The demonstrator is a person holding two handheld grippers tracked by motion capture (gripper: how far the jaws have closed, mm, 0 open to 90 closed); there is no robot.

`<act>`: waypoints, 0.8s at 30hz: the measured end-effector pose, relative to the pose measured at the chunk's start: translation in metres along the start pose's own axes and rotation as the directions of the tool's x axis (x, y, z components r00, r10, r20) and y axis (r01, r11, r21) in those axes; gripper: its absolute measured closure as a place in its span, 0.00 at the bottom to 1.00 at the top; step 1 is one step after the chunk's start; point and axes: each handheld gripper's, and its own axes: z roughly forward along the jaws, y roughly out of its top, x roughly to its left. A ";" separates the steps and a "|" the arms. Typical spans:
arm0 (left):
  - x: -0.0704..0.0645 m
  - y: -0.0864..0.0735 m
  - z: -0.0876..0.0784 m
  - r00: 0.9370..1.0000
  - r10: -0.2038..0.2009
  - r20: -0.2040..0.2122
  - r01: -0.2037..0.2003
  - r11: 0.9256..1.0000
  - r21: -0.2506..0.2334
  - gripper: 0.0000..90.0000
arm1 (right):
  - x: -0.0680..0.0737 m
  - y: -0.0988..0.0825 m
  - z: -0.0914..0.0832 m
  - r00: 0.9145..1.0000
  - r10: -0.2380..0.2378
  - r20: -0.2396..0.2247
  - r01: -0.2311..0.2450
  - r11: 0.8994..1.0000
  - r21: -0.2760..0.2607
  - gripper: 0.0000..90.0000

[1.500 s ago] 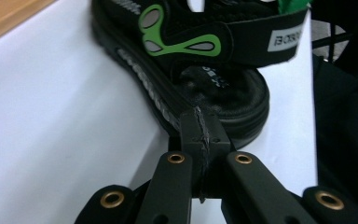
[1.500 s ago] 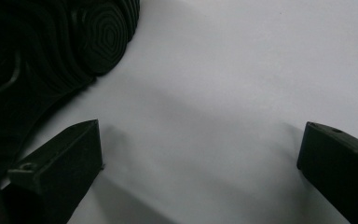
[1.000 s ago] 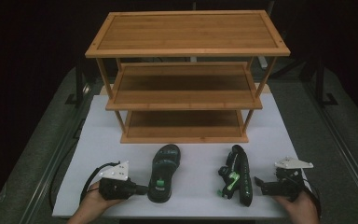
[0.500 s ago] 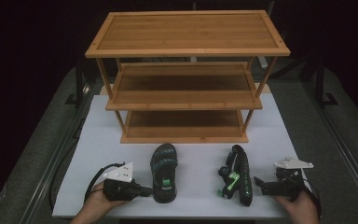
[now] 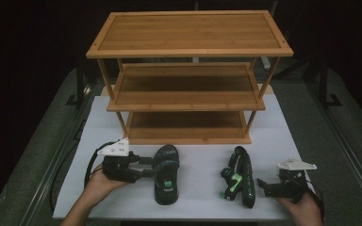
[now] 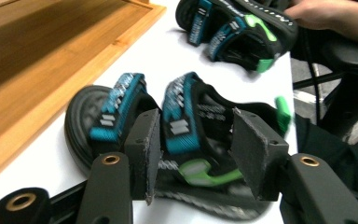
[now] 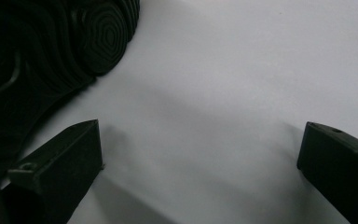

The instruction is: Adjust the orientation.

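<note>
While the left gripper (image 5: 146, 166) has just been opening its jaws around the strap of the black, teal-strapped sandal (image 5: 165, 174) lying flat on the white table (image 5: 198, 188) before the bamboo rack (image 5: 188, 75), closing off-centre could flip it; the right gripper (image 5: 264, 186) gapes empty beside the second sandal (image 5: 242, 176), tipped on edge.

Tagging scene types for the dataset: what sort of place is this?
Likely a staged lab or studio tabletop, not a home: a three-tier bamboo shoe rack and two black sandals with teal and green straps sit on a white board, with dark surroundings.
</note>
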 end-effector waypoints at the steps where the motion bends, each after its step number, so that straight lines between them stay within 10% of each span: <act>1: 0.002 0.002 0.003 1.000 0.002 0.002 -0.002 1.000 0.001 0.56 | 0.000 0.000 0.000 1.000 -0.002 0.000 0.002 1.000 0.000 0.00; 24: 0.005 0.027 0.048 0.992 0.122 -0.023 -0.118 0.985 0.128 0.77 | 0.000 0.000 0.000 1.000 -0.001 -0.001 0.001 1.000 -0.002 0.00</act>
